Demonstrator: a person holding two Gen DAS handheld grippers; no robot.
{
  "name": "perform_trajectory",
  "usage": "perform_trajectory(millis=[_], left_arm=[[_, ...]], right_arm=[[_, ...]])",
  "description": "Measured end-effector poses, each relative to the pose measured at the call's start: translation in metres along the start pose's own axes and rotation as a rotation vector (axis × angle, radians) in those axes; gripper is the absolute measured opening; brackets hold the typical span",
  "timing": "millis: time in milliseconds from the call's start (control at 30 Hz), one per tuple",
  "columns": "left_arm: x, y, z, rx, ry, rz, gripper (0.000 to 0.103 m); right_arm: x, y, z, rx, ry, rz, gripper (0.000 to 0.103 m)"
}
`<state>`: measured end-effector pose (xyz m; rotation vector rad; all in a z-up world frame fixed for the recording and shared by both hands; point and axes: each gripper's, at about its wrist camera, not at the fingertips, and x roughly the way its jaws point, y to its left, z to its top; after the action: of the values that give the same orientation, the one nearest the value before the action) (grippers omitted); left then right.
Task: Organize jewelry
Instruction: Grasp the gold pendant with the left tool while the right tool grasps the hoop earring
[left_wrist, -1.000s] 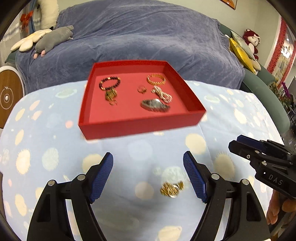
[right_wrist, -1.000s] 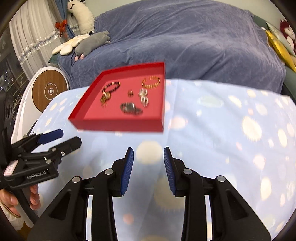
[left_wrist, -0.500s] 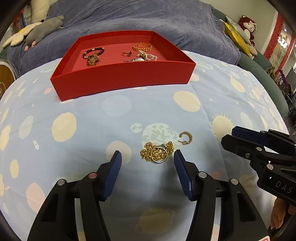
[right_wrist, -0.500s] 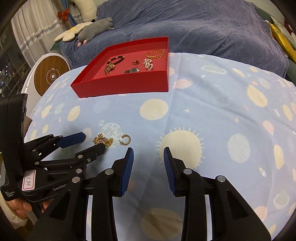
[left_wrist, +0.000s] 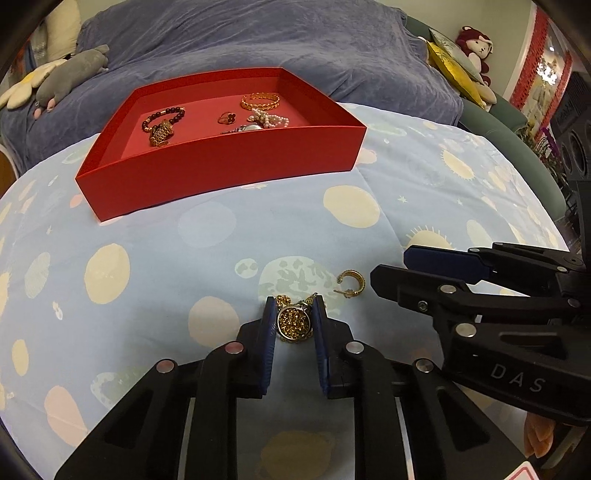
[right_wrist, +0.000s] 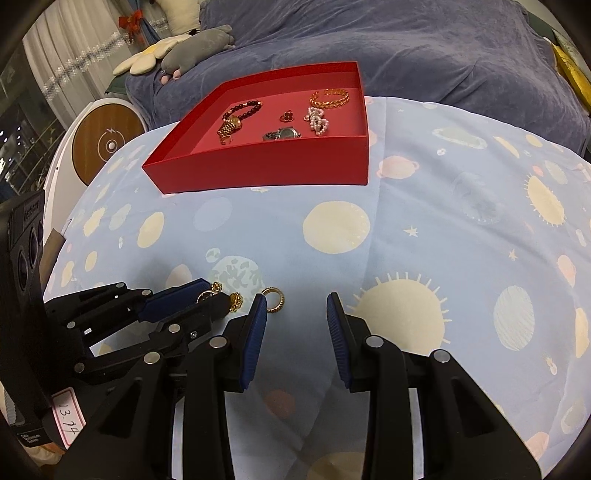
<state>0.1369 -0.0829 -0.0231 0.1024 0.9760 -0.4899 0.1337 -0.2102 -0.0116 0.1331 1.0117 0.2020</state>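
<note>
Left gripper (left_wrist: 294, 322) jaws have just been closing, now pinching the gold filigree pendant bundle (left_wrist: 293, 324) on the blue planet-print cloth (left_wrist: 207, 225). Right gripper (right_wrist: 296, 313) narrow, empty, beside the gold hoop earring (right_wrist: 274, 300). Lift straight, carry to the red cardboard tray (left_wrist: 221, 166), avoid snagging the dangling chain.

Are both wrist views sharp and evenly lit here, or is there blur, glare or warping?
Left wrist: sharp, dim warm light, red tray bowed by fisheye, dark corners. Right wrist: equally sharp, cloth bulges, brighter curtain at the top left, no glare on the hoop earring.
</note>
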Motion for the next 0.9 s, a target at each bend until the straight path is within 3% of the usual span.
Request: perform_trajectory(millis=[700, 900], left_arm=[[-0.03, 0.036, 0.001, -0.093, -0.019, 0.0, 0.016], [-0.026, 0.034, -0.002, -0.087, 0.003, -0.013, 0.016]], right_arm=[[0.017, 0.017, 0.0, -0.054, 0.025, -0.002, 0.033], [0.02, 0.018, 0.001, -0.07, 0.01, -0.032, 0.02]])
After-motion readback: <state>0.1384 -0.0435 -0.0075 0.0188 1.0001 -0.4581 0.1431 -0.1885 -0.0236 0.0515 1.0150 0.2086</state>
